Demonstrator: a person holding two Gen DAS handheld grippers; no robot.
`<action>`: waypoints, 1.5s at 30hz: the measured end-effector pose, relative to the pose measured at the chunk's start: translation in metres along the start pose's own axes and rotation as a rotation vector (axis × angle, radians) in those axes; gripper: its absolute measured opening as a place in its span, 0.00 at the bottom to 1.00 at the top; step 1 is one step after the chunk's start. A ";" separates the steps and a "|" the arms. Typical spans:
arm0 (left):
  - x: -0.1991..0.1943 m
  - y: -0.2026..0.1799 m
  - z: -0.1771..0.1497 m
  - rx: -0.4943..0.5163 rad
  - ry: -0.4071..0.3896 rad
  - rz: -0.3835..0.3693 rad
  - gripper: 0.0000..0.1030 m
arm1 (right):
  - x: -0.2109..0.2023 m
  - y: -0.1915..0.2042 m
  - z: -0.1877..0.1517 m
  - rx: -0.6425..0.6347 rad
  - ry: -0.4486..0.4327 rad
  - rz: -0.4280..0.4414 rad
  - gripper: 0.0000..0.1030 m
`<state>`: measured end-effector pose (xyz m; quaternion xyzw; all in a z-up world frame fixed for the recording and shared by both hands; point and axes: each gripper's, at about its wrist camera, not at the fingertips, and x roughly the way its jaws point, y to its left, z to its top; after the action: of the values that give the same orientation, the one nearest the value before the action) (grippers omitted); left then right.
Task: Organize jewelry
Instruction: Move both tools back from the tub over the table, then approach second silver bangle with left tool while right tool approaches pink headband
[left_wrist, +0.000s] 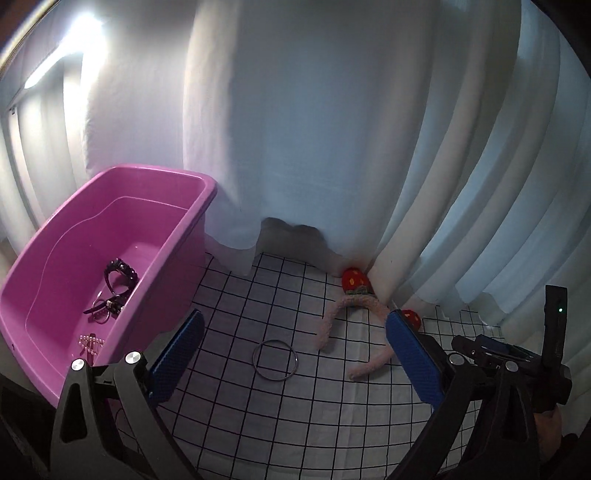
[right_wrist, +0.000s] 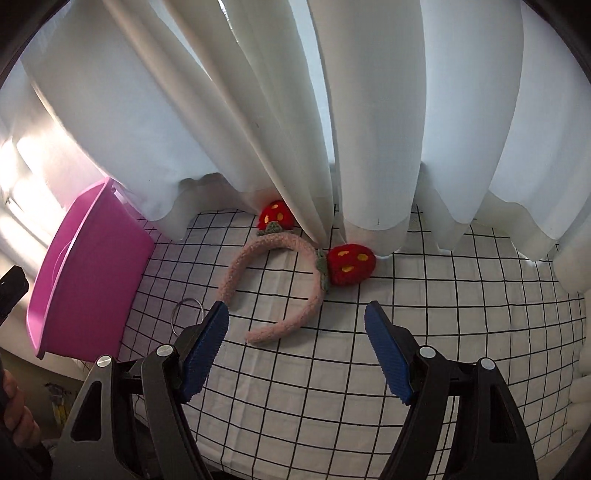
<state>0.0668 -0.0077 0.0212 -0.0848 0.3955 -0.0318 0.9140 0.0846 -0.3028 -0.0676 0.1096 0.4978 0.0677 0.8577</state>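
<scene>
Headband (right_wrist: 275, 284) lies by the desk's back edge, its strawberries against the curtain (right_wrist: 295, 110); ring (left_wrist: 275, 359) sits nearer the tub (left_wrist: 92, 258). Both tools gape empty, left tool (left_wrist: 295, 350) widest, right tool (right_wrist: 295, 347) over the headband. I'd pinch the band mid-arc, clear of the curtain.

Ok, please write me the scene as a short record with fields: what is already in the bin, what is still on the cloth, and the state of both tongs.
surface: white cloth with black grid
bin: pink plastic bin, at the left edge of the cloth
in bin: dark strap pieces; pearl hair clip
on cloth: metal ring; pink headband with two strawberries, against the white curtain
left tongs: open, empty, above the ring
right tongs: open, empty, near the headband
</scene>
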 end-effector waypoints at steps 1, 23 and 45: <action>0.007 -0.005 -0.008 -0.008 0.009 0.017 0.94 | 0.006 -0.007 -0.004 0.001 0.011 0.004 0.71; 0.160 0.004 -0.105 -0.065 0.183 0.237 0.94 | 0.129 -0.019 -0.016 -0.068 0.056 0.053 0.71; 0.216 0.022 -0.113 -0.084 0.213 0.316 0.95 | 0.169 0.003 -0.007 -0.102 0.035 -0.103 0.71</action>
<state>0.1326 -0.0277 -0.2139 -0.0560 0.4995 0.1200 0.8561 0.1623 -0.2615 -0.2116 0.0391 0.5134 0.0507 0.8557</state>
